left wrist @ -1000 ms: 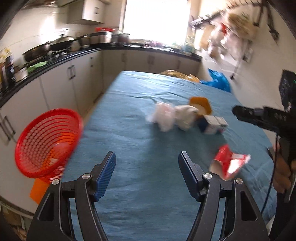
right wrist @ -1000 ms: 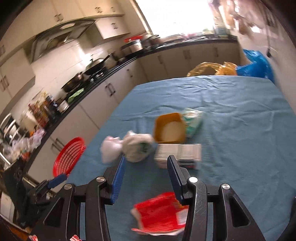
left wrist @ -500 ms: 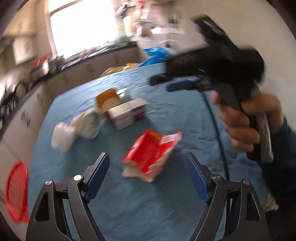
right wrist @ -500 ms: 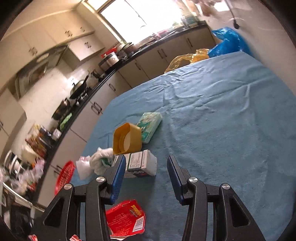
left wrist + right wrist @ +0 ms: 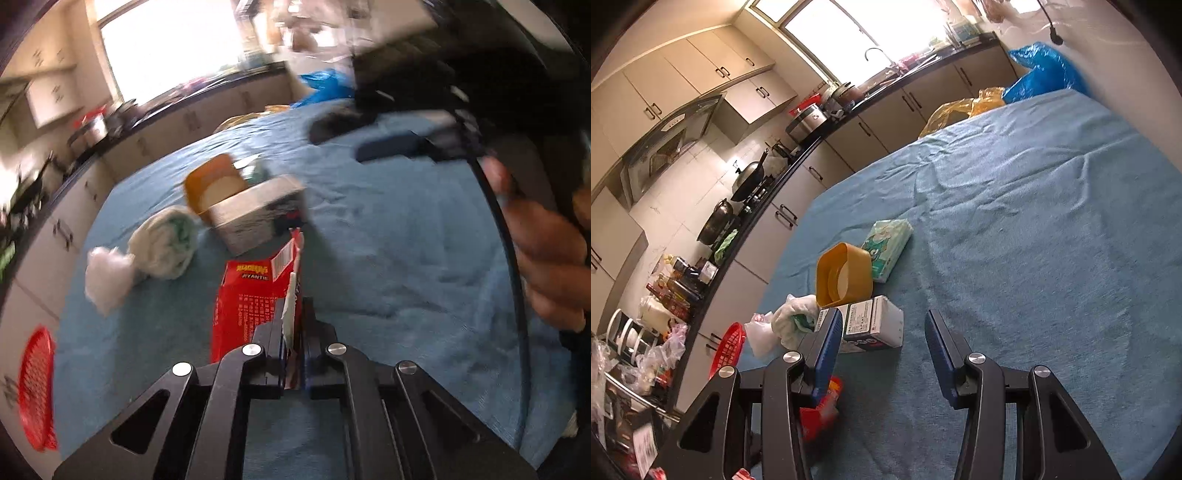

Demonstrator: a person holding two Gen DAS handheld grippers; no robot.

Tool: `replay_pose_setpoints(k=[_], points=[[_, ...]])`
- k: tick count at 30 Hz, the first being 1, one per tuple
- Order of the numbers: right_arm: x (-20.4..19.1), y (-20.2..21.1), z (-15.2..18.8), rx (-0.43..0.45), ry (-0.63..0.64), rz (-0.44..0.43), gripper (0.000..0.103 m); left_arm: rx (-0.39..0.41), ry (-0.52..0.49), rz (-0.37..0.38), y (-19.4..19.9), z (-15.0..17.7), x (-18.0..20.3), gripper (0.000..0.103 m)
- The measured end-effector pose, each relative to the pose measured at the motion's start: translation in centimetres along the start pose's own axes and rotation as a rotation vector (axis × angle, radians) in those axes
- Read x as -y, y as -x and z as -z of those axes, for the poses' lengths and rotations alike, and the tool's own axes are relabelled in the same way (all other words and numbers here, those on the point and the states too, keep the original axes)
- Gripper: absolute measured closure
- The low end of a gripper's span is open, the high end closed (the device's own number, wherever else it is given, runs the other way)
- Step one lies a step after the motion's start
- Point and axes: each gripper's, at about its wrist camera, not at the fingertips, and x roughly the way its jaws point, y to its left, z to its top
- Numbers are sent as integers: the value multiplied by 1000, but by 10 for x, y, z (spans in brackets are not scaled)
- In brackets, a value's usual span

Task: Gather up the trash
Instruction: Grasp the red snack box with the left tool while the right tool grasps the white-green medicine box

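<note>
On the desk (image 5: 1034,221): one red wrapper (image 5: 255,295), one white box (image 5: 875,326), one yellow tub (image 5: 844,275), one tissue pack (image 5: 888,249), two crumpled wads (image 5: 794,321). One red basket (image 5: 727,347) beside it.

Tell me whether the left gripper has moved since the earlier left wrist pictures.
Yes. The left gripper swung away from the red mesh basket toward the red snack packet; its jaws have just been closing, gripping that packet.
</note>
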Motion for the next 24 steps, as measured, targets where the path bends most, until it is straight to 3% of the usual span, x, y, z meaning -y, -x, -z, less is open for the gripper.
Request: replay_pose_setpoints(k=[5,8,14,19,22,24], points=[[1,-15,1,-63,-13,4,53,69,170,45,16,7,-45,97],[-8,-25,-8,-118,-8,3,53,109,244,28,24,13,-72,97],[-14,-64,-34,-141,52,56,53,123,387,30,22,18,-105,97],[-7,-86,-22,-229,66,-59,53,132,406,18,24,22,-113,97],[-33,-75,-6,-320,214,-136,53,127,427,22,24,23,-119,97],[-53,-64,7,-329,332,-152,45,132,439,15,25,24,-123,97]])
